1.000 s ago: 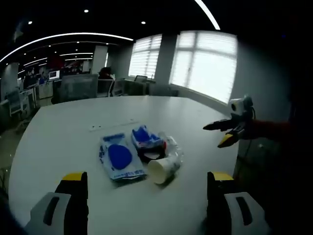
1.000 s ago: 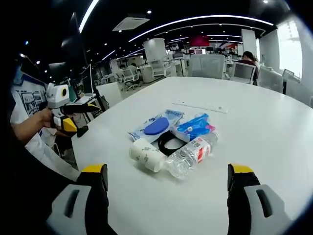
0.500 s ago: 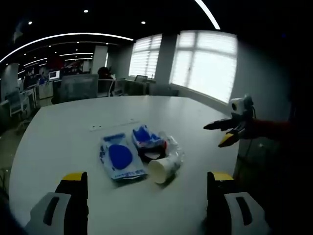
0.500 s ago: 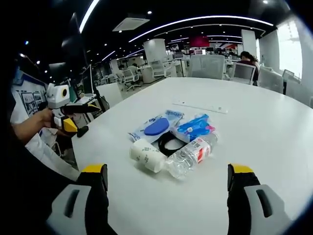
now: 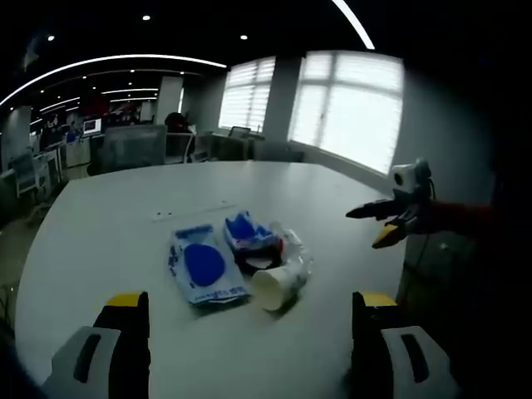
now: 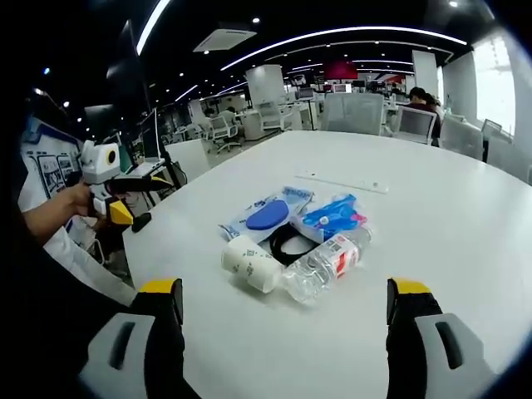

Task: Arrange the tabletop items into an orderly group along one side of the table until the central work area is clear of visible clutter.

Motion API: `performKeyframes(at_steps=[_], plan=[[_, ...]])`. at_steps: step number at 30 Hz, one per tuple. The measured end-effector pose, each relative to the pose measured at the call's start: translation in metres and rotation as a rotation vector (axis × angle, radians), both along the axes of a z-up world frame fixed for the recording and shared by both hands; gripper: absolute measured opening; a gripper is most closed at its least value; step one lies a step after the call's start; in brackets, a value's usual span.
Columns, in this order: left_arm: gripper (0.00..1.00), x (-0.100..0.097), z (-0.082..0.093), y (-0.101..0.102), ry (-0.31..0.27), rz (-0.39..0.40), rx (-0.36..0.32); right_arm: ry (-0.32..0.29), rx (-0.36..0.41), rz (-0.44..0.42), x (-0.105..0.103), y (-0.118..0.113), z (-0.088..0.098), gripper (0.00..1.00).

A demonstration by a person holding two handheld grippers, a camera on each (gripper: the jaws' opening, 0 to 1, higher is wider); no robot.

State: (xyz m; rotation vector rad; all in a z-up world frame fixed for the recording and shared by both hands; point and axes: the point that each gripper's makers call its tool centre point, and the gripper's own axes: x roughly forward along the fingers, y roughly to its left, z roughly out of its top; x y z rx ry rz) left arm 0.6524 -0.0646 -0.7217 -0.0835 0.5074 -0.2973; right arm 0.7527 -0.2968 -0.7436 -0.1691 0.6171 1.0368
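While both grippers hover with jaws spread and nothing between them, left gripper (image 5: pixel 246 332) and right gripper (image 6: pixel 284 332) face the paper cup (image 6: pixel 250 263). Beside the cup: water bottle (image 6: pixel 324 263), blue packets (image 6: pixel 268 214). Nothing is gathered yet; next, seemingly, a closing approach on the cup.

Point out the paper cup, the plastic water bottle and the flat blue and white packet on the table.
paper cup (image 6: pixel 249 263), right gripper view, on its side wall.
plastic water bottle (image 6: pixel 327 262), right gripper view, on its label.
flat blue and white packet (image 5: pixel 202 266), left gripper view, on its blue oval.
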Motion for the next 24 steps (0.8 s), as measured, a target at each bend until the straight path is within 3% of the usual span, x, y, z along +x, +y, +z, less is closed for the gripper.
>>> performKeyframes(at_steps=[24], plan=[[1.0,0.0032,-0.0033,0.0052,0.004,0.004,0.005,-0.004,0.003,-0.017,0.0034,-0.0025,0.0031,0.99]])
